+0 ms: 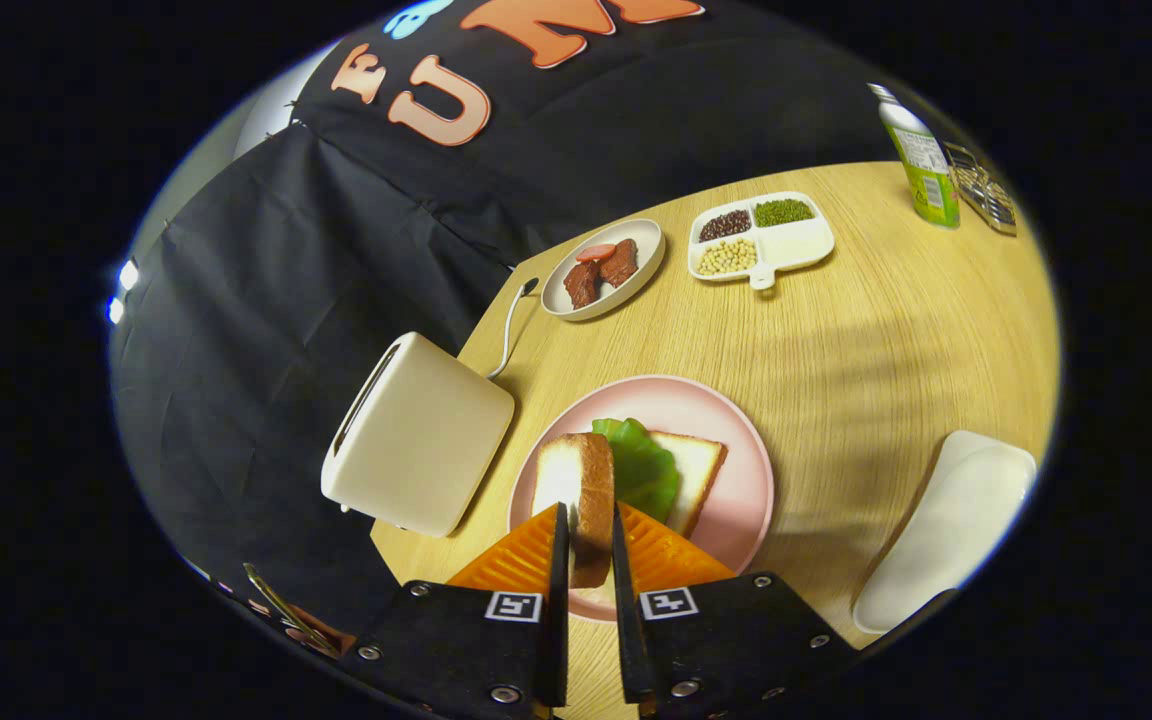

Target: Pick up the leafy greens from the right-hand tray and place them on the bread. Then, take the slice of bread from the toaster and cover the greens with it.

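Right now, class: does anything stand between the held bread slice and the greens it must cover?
Nothing visible does. The hand-held gripper is shut on the bread slice, held on edge over the pink plate. The leafy greens lie beside it on the lower bread, uncovered.

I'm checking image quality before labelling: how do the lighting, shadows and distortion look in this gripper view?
Gripper view: warm, even light on the wooden table; soft streaky shadows fall across it right of the pink plate; fisheye bending curves the table edge and stretches the toaster; the white tray is slightly overexposed; the bread slice clamped in the gripper stays sharp.
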{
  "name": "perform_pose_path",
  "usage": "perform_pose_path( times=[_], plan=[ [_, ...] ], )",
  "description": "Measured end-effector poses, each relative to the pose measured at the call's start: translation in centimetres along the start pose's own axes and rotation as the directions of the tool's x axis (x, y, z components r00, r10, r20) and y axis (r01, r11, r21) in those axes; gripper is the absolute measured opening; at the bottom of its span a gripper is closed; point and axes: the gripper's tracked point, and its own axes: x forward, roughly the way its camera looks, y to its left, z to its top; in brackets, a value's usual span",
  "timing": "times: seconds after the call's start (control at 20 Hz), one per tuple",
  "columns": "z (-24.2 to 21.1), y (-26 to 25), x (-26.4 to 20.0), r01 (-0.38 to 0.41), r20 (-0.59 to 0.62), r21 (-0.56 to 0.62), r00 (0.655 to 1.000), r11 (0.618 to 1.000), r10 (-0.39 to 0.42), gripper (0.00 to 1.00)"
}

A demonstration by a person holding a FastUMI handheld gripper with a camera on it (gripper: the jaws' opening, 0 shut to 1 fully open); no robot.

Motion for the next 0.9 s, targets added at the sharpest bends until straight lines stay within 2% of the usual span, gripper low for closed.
perform_pose_path(
  times=[0.2, 0.25, 0.45, 0.5, 0.75, 0.9],
  plan=[
    [2.4, -0.4, -1.2, 0.075, 0.112, -0.064, 0.991, 0.995, -0.067, 0.37],
    [3.1, -0.3, -1.7, 0.092, 0.148, -0.085, 0.986, 0.992, -0.078, 0.44],
    [6.1, 0.5, -4.0, 0.182, 0.293, -0.179, 0.948, 0.967, -0.125, 0.62],
    [6.5, 1.1, -4.6, 0.2, 0.319, -0.202, 0.939, 0.959, -0.129, 0.64],
    [8.9, 2.4, -7.0, 0.315, 0.471, -0.292, 0.869, 0.903, -0.151, 0.76],
    [10.5, 4.4, -8.5, 0.342, 0.563, -0.315, 0.818, 0.885, -0.116, 0.81]
  ],
)
